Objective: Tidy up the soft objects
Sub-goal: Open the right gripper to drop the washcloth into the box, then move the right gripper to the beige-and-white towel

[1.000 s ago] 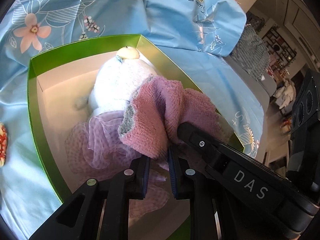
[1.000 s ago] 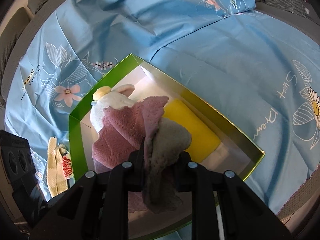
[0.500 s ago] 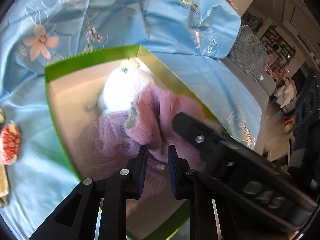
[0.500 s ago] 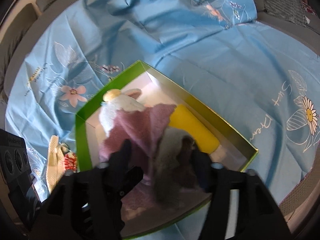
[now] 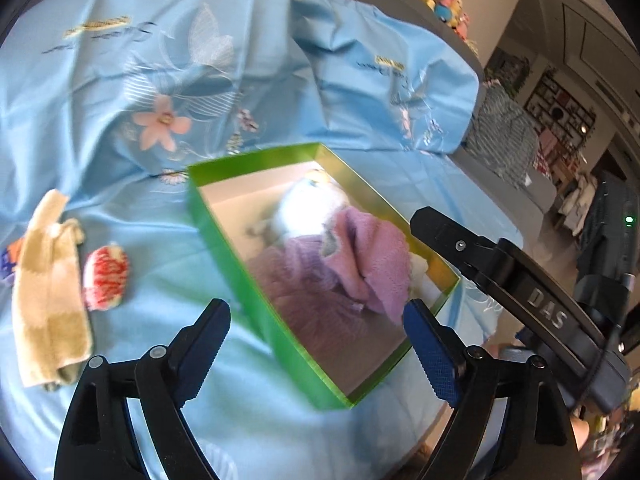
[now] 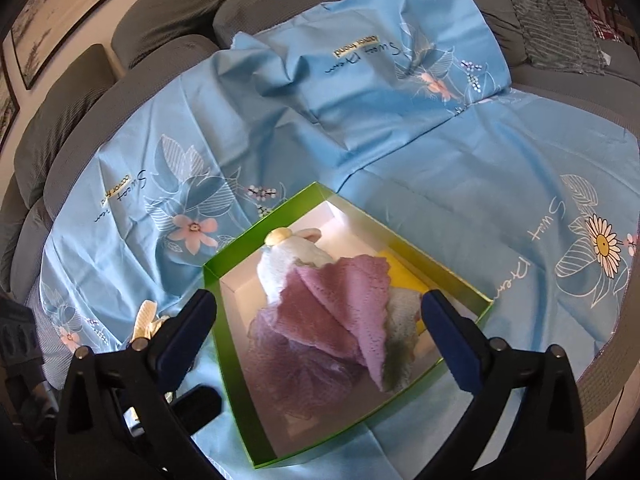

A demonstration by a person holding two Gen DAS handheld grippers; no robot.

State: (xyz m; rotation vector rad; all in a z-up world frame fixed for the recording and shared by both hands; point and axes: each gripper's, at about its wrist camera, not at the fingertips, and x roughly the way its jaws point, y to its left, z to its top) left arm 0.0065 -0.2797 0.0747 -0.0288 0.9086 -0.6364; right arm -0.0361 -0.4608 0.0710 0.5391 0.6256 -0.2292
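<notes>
A wide light-blue bedsheet printed with flowers and script [image 6: 420, 152] covers the grey sofa [image 6: 168, 12], and everything sits on it. In the middle lies the shallow green cardboard box with a pale inside [image 6: 230, 344]. It already holds a white plush toy with a cream cap [image 6: 280, 264], a gauzy lilac net skirt [image 6: 304, 368] and something flat and yellow [image 6: 400, 276] along the far wall.

The pink knitted cloth with a grey underside [image 6: 352, 304] now lies draped over the plush toy and the net, inside the box. A second ago both grippers pinched it from either side; now neither has it. The left gripper [image 5: 316, 344] has pulled back above the box's near edge, and its jaws are opening with nothing between them. The right gripper [image 6: 320, 328] hangs over the box, jaws opening to their widest, the cloth below them and untouched.

So that piece looks stowed, I'd say. Outside the box, to its left, a folded cream-and-tan knitted cloth [image 5: 48, 300] and a small red-and-white woolly ball [image 5: 106, 278] lie on the sheet, just beside each other. They seem the likely next things to gather.
</notes>
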